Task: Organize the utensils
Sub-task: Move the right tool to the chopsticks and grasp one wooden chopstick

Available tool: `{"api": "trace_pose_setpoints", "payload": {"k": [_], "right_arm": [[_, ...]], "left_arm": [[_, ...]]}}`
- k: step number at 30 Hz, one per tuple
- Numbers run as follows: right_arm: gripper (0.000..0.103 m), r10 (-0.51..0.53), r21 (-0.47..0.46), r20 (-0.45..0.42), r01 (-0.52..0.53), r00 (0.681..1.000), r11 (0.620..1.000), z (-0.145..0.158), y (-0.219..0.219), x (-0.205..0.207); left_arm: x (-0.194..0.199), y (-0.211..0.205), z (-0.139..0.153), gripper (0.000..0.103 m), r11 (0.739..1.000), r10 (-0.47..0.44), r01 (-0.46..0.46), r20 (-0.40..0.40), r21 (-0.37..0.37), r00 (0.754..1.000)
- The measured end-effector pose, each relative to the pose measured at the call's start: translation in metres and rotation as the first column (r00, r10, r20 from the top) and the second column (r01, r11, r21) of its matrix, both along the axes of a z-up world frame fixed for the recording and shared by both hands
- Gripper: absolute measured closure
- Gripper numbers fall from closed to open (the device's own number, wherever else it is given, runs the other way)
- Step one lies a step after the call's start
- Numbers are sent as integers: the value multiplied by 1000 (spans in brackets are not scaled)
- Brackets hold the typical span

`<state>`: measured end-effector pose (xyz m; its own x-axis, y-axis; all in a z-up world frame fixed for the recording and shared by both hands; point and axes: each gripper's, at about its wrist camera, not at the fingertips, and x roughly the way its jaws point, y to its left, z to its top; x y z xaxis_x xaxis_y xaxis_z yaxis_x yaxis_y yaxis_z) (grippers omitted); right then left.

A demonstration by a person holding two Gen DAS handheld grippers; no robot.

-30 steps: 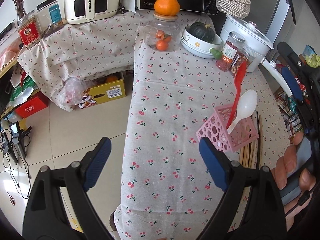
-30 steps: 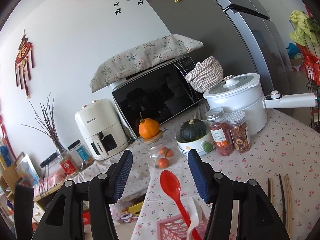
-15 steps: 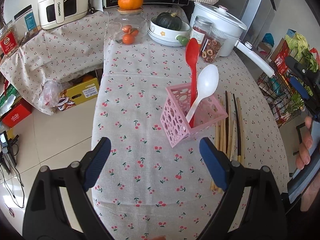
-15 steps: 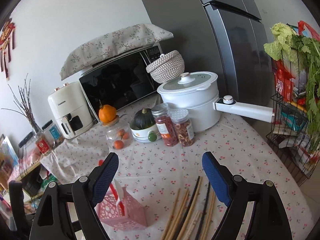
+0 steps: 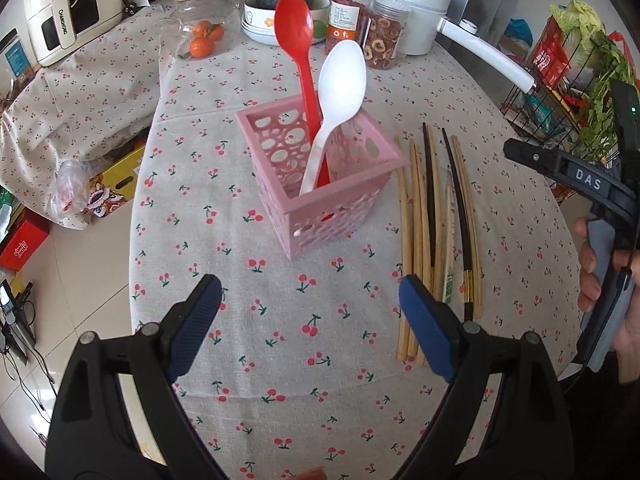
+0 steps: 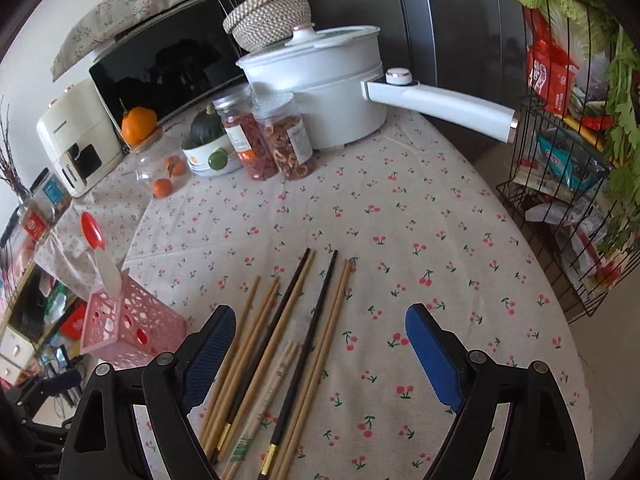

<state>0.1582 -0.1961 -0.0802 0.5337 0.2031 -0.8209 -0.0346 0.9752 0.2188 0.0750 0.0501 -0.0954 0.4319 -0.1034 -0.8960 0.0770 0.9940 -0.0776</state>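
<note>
A pink perforated holder [image 5: 320, 184] stands on the cherry-print tablecloth with a red spoon [image 5: 298, 40] and a white spoon [image 5: 342, 80] upright in it. Several wooden and dark chopsticks [image 5: 434, 216] lie flat just right of it. My left gripper [image 5: 310, 328] is open and empty, in front of the holder. My right gripper [image 6: 316, 354] is open and empty, low over the chopsticks [image 6: 288, 344], their near ends between its fingers. The holder [image 6: 128, 326] shows at the left of the right wrist view.
At the table's far end stand a white pot [image 6: 320, 76] with a long handle, two jars [image 6: 266, 136], a bowl with a squash [image 6: 208, 148] and a glass jar of oranges [image 5: 200, 24]. A wire rack of groceries [image 6: 580, 160] stands right. The table edge drops to floor at left.
Both grippers have swung toward the table and come lower. The left one has closed in on the holder. The right one has tipped down over the chopsticks. Both stay open.
</note>
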Motion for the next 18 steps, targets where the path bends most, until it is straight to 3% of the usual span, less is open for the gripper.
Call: {"api": "trace_pose_setpoints", "payload": {"k": [8, 11, 16, 18], "right_arm": [[16, -13, -56, -160, 4, 987, 998, -48, -4, 32], [24, -29, -38, -185, 23, 982, 999, -55, -6, 42], [48, -19, -61, -214, 6, 977, 998, -68, 3, 54], [50, -24, -76, -214, 8, 977, 997, -72, 6, 57]], "left_arm": [[1, -18, -10, 4, 998, -54, 55, -58, 25, 997], [0, -23, -10, 2, 997, -74, 76, -53, 23, 996], [-2, -24, -8, 1, 995, -97, 97, -32, 3, 995], [-4, -24, -7, 1, 995, -103, 103, -20, -3, 995]]}}
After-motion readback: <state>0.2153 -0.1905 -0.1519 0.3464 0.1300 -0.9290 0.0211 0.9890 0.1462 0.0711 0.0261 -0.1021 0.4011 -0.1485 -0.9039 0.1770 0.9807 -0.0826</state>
